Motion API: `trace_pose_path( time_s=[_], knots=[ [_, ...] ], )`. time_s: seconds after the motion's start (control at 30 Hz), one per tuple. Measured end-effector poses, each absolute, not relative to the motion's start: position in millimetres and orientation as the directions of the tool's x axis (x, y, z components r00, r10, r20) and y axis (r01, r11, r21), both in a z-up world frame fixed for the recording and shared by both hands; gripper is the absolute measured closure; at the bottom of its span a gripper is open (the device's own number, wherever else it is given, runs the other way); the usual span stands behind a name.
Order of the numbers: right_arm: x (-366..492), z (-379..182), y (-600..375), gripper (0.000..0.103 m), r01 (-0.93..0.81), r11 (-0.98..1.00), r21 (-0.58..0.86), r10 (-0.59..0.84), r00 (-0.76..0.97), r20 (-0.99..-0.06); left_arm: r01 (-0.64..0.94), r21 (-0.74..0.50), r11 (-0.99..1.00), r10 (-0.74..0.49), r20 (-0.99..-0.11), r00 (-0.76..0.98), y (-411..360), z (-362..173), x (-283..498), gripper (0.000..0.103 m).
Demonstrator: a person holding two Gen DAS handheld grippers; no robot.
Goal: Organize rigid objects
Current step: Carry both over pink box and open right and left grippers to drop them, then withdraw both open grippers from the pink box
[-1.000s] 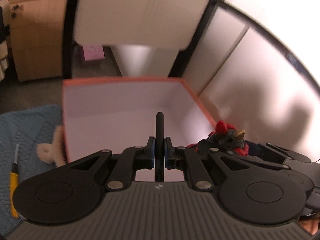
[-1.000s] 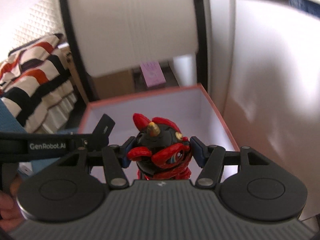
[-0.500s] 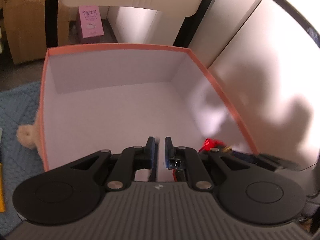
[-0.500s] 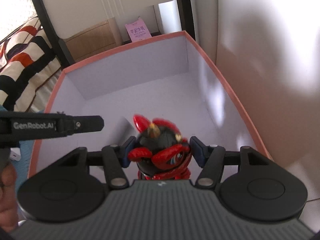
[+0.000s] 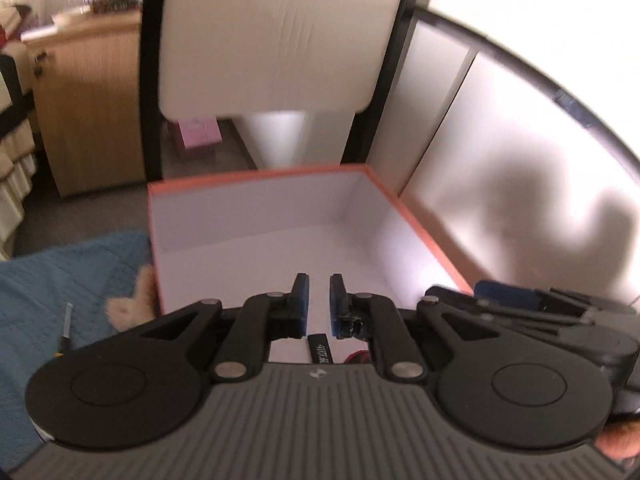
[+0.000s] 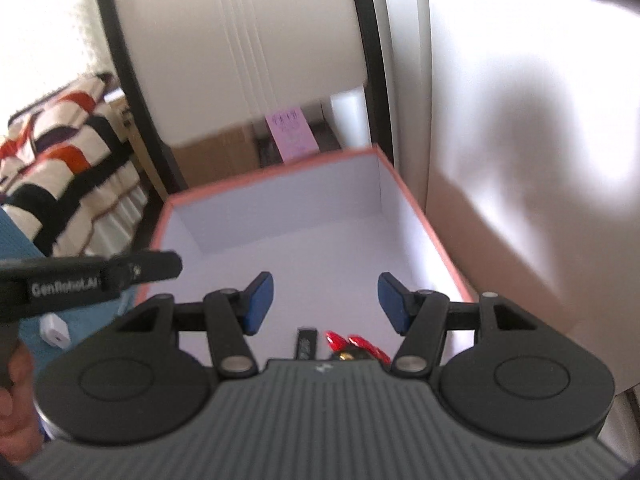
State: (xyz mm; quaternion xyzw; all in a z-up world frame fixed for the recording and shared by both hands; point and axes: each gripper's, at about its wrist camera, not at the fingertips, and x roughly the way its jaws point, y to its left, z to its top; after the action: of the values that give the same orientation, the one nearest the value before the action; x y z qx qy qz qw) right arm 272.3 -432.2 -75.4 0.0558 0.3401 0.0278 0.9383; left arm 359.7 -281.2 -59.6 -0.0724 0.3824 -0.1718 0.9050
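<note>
Box, orange rim, pale inside, sits on floor ahead of both tools, open top; a white chair back stands behind it.

Blue mat lies left of box, w/ a screwdriver and a cream soft toy at box's left wall.

Right gripper: angled down over box's near end. Jaws stand about half apart, blue pads clear on both sides, nothing between them.

Left gripper: also angled down over near end of box, to the left of the right tool; hand wraps its grip at lower left of right view. Jaws nearly closed, narrow slit only, nothing gripped.

Red and black toy figure rests inside box at near end, below right gripper's jaws, mostly hidden by tool body.

Black stick w/ white lettering lies in box just left of the figure; touching or not, cannot tell.
</note>
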Motion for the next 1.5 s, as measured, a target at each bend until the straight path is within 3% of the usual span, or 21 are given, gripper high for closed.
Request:
trace_pose_path(
  time_s=[0.33, 0.63, 1.5],
  knots=[
    [226, -14, -401, 0.042, -0.072, 0.989, 0.126, 0.126, 0.856, -0.501, 0.194, -0.355, 0.915, -0.367, -0.529, 0.765, -221, 0, 287, 0.090],
    [191, -8, -356, 0.042, -0.148, 0.981, 0.127, 0.191, 0.867, -0.460, 0.160, -0.320, 0.934, -0.304, -0.473, 0.827, -172, 23, 225, 0.090],
    [138, -83, -249, 0.042, -0.260, 0.956, 0.138, 0.290, 0.752, -0.591, -0.032, -0.342, 0.939, -0.160, -0.518, 0.840, -54, -31, 122, 0.090]
  ],
)
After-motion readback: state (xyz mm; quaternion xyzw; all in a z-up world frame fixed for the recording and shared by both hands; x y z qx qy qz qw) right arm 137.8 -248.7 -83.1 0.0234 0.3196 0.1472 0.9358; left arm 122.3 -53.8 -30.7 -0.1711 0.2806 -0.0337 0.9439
